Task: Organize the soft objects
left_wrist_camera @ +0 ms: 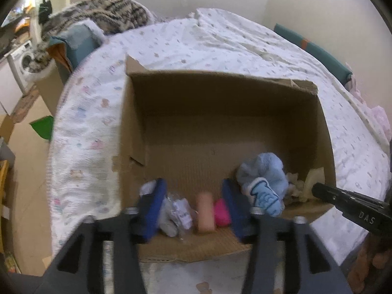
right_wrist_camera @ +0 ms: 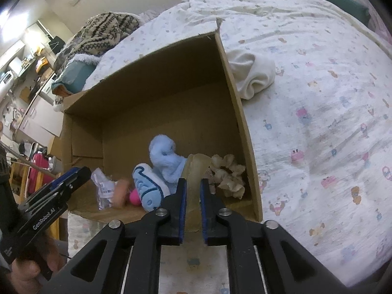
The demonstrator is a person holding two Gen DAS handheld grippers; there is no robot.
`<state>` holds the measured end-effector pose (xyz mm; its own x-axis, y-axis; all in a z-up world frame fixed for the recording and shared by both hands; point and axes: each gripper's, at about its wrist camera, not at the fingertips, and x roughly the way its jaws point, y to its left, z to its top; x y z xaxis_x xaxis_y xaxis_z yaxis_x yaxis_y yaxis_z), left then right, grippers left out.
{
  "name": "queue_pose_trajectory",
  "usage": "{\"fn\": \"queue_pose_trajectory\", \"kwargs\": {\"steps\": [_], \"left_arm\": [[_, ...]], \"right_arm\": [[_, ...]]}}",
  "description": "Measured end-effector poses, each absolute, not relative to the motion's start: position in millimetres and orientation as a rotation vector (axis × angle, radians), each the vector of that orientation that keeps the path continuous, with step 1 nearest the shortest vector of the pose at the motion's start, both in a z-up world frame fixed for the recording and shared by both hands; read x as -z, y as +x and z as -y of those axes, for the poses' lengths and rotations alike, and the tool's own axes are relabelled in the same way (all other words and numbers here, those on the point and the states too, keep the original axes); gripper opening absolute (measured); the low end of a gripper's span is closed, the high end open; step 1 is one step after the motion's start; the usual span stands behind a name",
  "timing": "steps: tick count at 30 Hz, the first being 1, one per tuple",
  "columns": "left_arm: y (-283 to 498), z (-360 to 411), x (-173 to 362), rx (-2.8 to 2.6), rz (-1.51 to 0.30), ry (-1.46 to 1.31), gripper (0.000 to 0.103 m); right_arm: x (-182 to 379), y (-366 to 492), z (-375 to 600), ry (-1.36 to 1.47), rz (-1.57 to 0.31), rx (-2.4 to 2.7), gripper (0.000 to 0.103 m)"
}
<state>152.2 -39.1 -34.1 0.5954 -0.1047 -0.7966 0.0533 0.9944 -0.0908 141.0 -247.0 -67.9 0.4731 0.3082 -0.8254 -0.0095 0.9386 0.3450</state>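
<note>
The left gripper [left_wrist_camera: 193, 208] hangs spread wide over the near edge of the cardboard box [left_wrist_camera: 220, 93], pinching nothing; between its pads lie a clear plastic packet [left_wrist_camera: 181, 212], a peach roll [left_wrist_camera: 205, 212] and a pink piece [left_wrist_camera: 221, 212]. At its 2 o'clock rests the blue plush toy [left_wrist_camera: 263, 181]. The right gripper [right_wrist_camera: 193, 196] stands narrowly parted around a beige cloth [right_wrist_camera: 196, 169]; whether it pinches it I cannot tell. A cream scrunchie [right_wrist_camera: 227, 175] lies at its 1 o'clock, and a white cloth [right_wrist_camera: 252, 76] outside the box on the bedsheet [right_wrist_camera: 318, 98].
</note>
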Motion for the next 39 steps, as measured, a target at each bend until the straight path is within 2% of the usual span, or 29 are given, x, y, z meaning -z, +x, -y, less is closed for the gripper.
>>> {"fn": "queue_pose_trajectory", "kwargs": {"steps": [3,4,6,7,8,12,14,15,18,23,28,33,36,39], "left_arm": [[147,36,26,0.091,-0.897,-0.062,0.056],[146,35,24,0.083,-0.892,-0.054,0.056],[144,33,20,0.067,-0.887,-0.044,0.056],[142,32,17,0.06,-0.886,-0.039,0.056],[140,31,13,0.054,-0.88,-0.034,0.056],[129,22,-3,0.012,-0.836,-0.021,0.056],[121,16,-13,0.006,-0.814,-0.026,0.061],[117,14,-17,0.002,-0.804,-0.033,0.067],[101,5,-29,-0.008,-0.768,-0.049,0.071],[76,0,-39,-0.011,-0.739,-0.025,0.075],[52,-7,-44,-0.026,-0.722,-0.031,0.085],[29,-15,-38,-0.051,-0.723,-0.06,0.091],[22,-14,-31,-0.073,-0.72,-0.05,0.1],[18,-15,-29,-0.096,-0.701,-0.042,0.102]], "right_arm": [[66,141,248,0.322,-1.06,-0.195,0.018],[65,141,250,0.326,-1.059,-0.191,0.023],[62,140,252,0.334,-1.043,-0.185,0.038],[59,138,252,0.338,-1.028,-0.179,0.058],[56,136,254,0.344,-1.001,-0.173,0.071],[41,127,256,0.339,-0.932,-0.18,0.071],[30,119,257,0.325,-0.884,-0.165,0.071],[24,114,257,0.317,-0.859,-0.162,0.072],[9,100,257,0.293,-0.794,-0.155,0.079],[-6,84,250,0.277,-0.742,-0.163,0.098],[-14,64,238,0.238,-0.719,-0.172,0.103],[-14,43,226,0.196,-0.676,-0.197,0.103],[-9,37,218,0.17,-0.678,-0.182,0.103],[-2,35,212,0.154,-0.691,-0.183,0.103]]}}
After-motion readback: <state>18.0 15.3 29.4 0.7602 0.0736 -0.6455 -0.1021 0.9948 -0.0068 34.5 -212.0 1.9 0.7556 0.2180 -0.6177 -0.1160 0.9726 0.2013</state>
